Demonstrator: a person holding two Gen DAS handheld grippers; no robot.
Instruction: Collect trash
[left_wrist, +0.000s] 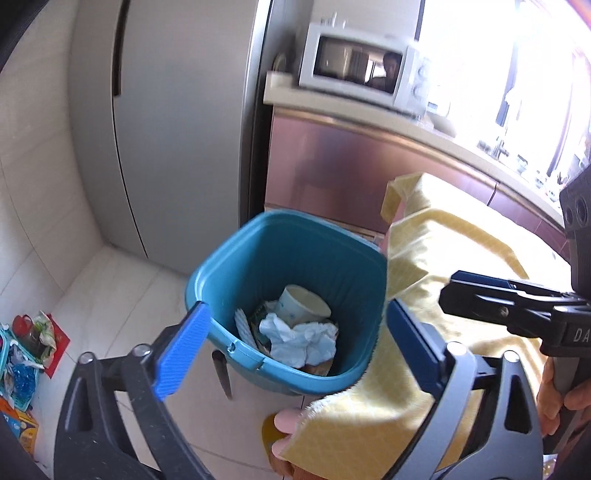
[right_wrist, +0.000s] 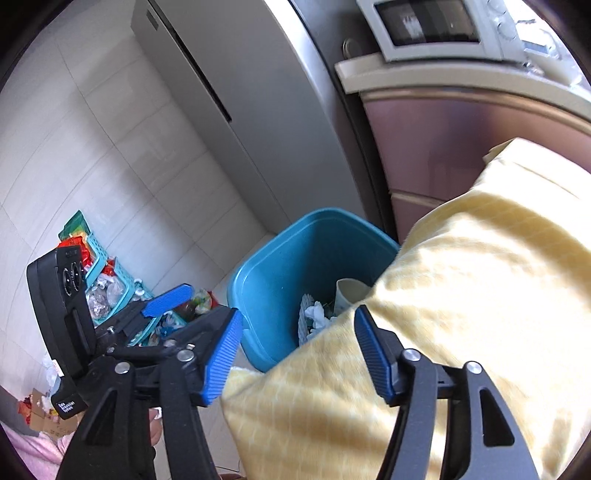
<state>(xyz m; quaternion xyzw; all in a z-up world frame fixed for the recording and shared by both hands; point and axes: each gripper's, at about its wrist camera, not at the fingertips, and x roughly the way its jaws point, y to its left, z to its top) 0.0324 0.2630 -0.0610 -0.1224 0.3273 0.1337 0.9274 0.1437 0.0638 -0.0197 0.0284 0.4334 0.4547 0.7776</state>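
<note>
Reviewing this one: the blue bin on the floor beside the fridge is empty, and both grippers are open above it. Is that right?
Not quite. The blue bin is not empty: the left wrist view shows a paper cup and crumpled tissue inside. The rest holds: left gripper and right gripper have open jaws with nothing between them.

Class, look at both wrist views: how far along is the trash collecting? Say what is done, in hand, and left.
Done: a paper cup and crumpled tissue lie in the blue bin. In hand: nothing; the left claw and right claw both stand open and empty. Left: wrappers and litter in the floor pile by the wall.
</note>
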